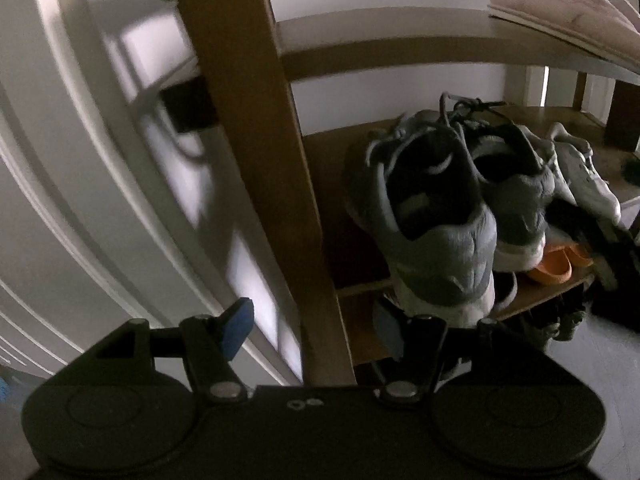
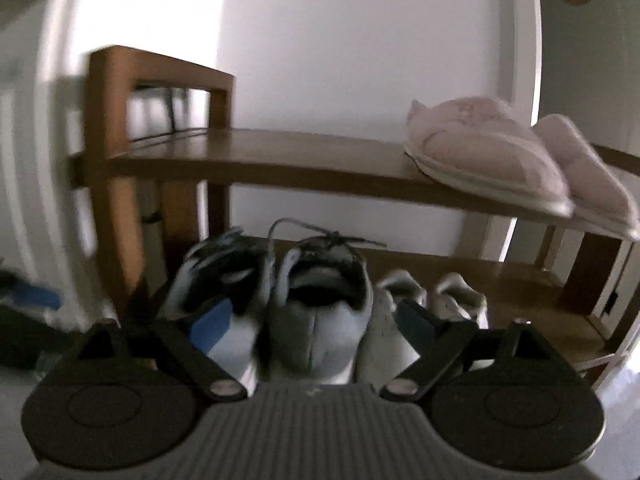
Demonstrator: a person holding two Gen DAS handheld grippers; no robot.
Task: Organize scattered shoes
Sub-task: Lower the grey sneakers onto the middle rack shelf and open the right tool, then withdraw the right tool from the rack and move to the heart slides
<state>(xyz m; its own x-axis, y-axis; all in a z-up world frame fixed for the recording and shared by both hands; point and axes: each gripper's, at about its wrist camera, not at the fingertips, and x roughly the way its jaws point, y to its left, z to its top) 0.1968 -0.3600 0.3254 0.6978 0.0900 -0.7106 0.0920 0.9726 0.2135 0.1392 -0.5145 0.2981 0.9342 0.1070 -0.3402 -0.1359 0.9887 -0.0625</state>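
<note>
A pair of grey sneakers stands heels-out on the middle shelf of a wooden shoe rack [image 2: 280, 160]. In the right wrist view my right gripper [image 2: 312, 324] is open wide, and the heel of the right-hand grey sneaker [image 2: 320, 320] sits between its fingers without the pads pressing on it. The other grey sneaker [image 2: 224, 272] stands just left of it. In the left wrist view my left gripper [image 1: 314, 328] is open at the rack's left end. The rack's front post [image 1: 256, 160] rises between its fingers, and the nearer grey sneaker [image 1: 436, 240] sits just beyond its right finger.
White sneakers [image 2: 460, 300] stand right of the grey pair on the same shelf. Pink slippers [image 2: 480, 148] lie on the top shelf at the right. Orange shoes [image 1: 556, 268] and dark shoes sit lower down. A white wall and door frame stand behind and left of the rack.
</note>
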